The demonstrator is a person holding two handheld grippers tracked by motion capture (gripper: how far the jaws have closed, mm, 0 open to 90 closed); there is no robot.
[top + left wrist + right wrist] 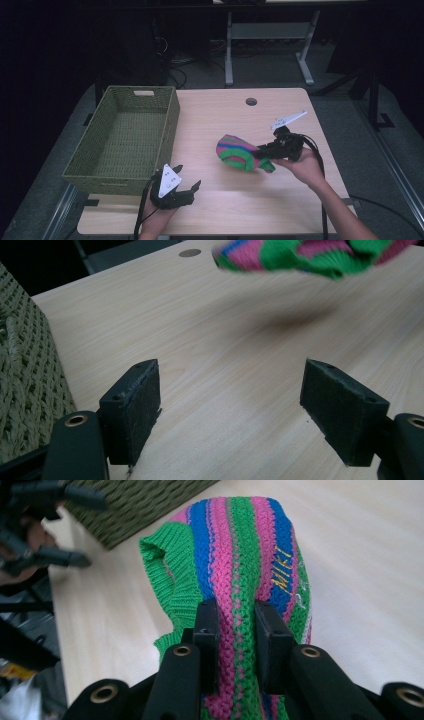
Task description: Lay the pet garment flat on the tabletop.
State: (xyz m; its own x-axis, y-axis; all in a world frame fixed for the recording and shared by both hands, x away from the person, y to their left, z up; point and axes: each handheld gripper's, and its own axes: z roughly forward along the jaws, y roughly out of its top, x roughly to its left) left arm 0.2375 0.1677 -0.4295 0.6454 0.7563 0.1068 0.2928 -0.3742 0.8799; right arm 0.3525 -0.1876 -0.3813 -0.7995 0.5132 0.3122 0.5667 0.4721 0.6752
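Observation:
A knitted sock (236, 151) striped green, pink and blue hangs above the table's middle, pinched by my right gripper (261, 152), which is shut on it. In the right gripper view the two black pads clamp a fold of the sock (240, 570), which carries small yellow lettering. My left gripper (190, 180) rests near the table's front edge by the basket's corner, its jaws wide apart and bare. In the left gripper view its pads (135, 405) frame bare wood, with the sock (305, 254) blurred at the top.
A green woven basket (168, 120) stands on the left part of the wooden table (230, 200), nothing visible inside. A round cable hole (251, 101) lies near the far edge. Table legs and cables show on the dark floor behind.

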